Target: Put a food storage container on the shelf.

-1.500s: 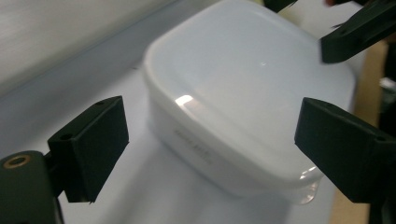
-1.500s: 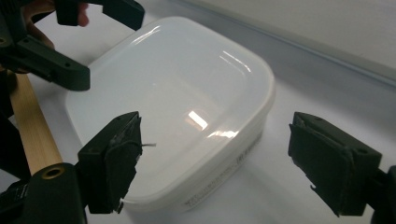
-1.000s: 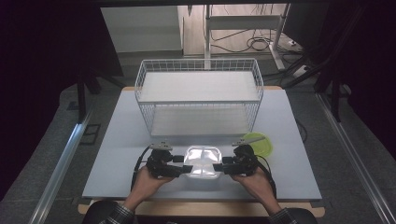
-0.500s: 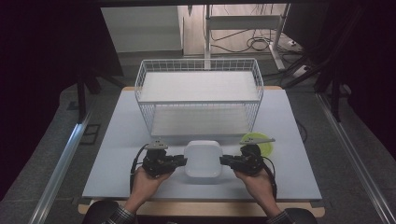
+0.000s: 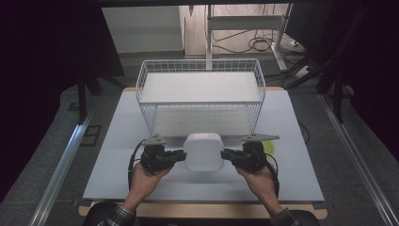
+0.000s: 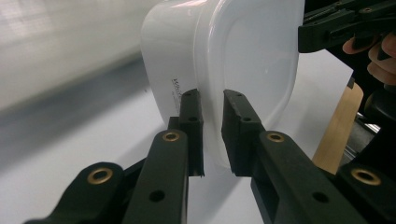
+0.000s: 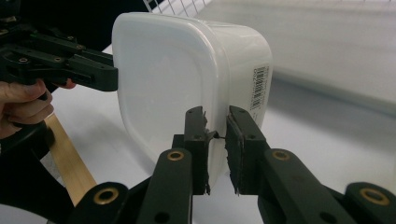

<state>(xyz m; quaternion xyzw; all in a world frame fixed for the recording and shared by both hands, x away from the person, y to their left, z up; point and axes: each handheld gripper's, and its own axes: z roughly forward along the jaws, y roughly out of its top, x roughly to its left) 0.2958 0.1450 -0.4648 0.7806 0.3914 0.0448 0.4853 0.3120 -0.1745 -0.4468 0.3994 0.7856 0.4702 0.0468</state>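
My left gripper and right gripper have just clamped onto the white container's rim. Under it lies a pale grey table bearing a wire basket, with dark floor around.

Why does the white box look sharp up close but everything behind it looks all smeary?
In the left gripper view the white box is crisp while the table behind blurs into streaks. In the right gripper view the barcode label is readable, but the wire basket goes soft. In the high view the room's edges are dark and the box glows brightest.
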